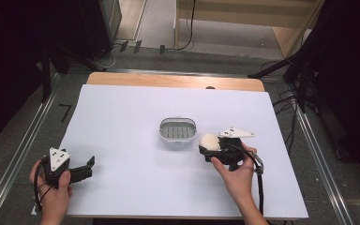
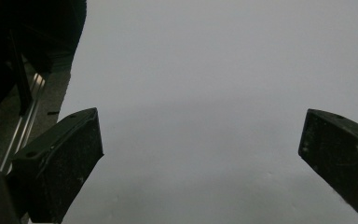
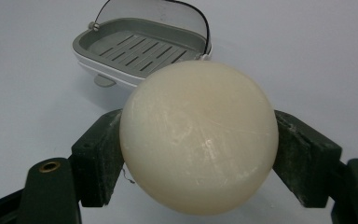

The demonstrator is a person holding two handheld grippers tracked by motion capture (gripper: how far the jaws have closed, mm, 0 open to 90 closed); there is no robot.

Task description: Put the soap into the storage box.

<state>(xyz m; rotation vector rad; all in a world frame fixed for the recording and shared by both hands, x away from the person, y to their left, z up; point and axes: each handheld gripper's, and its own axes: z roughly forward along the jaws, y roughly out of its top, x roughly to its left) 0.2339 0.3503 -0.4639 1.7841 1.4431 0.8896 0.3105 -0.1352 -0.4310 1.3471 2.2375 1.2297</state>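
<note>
1. Grey floor with metal rails and dark stands surrounds a wooden desk (image 1: 173,80), most of which lies under a white sheet (image 1: 136,164).
2. At about 5 o'clock from the sheet's middle, the person's right hand (image 1: 236,176) grips the right hand-held gripper (image 1: 205,150), whose grey three-cornered plate sits on top and whose cable trails back toward the desk's near edge.
3. At about 8 o'clock, near the sheet's corner, the left hand (image 1: 54,194) holds the left hand-held gripper (image 1: 92,165); in the left gripper view its jaws stand spread wide, with bare white sheet between them.
4. A grey soap dish (image 1: 178,131) with a slatted floor and a hinged clear lid (image 3: 154,9) tipped back sits close to the sheet's centre, slightly toward 3 o'clock.
5. A round, cream-coloured soap bar (image 3: 199,137) is pinched between the right hand-held gripper's jaws, one pad pressing on each side; it sits just at 4 o'clock of the soap dish, close beside it and outside its rim.
</note>
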